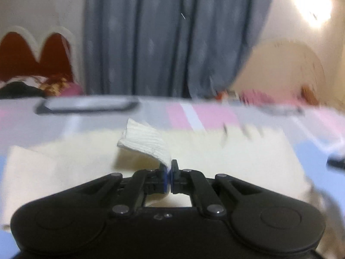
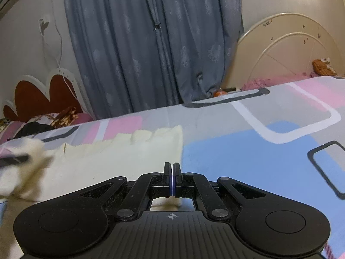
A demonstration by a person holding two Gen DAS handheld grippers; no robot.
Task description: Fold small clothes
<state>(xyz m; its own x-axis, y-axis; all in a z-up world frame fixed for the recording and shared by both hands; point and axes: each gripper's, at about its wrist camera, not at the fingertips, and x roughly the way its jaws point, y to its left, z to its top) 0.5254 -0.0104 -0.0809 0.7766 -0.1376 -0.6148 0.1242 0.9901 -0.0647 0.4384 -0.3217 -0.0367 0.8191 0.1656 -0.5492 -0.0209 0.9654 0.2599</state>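
Observation:
A cream knitted garment (image 1: 215,151) lies spread on the patterned bed cover (image 1: 189,114). My left gripper (image 1: 169,168) is shut on a white ribbed cuff (image 1: 146,142) of the garment and holds it lifted above the cloth. In the right wrist view the same garment (image 2: 120,153) lies at the left, with its right edge just ahead of my right gripper (image 2: 172,168). The right jaws are closed together above the cover with nothing visible between them. A blurred lifted part of the garment and the other gripper (image 2: 15,159) show at the far left.
The bed cover (image 2: 248,151) has pink, blue and grey blocks. Grey curtains (image 2: 155,43) hang behind the bed. A cream headboard (image 2: 286,49) stands at the right, a red one (image 2: 43,99) at the left. Pillows and dark cloth (image 2: 43,123) lie at the far left.

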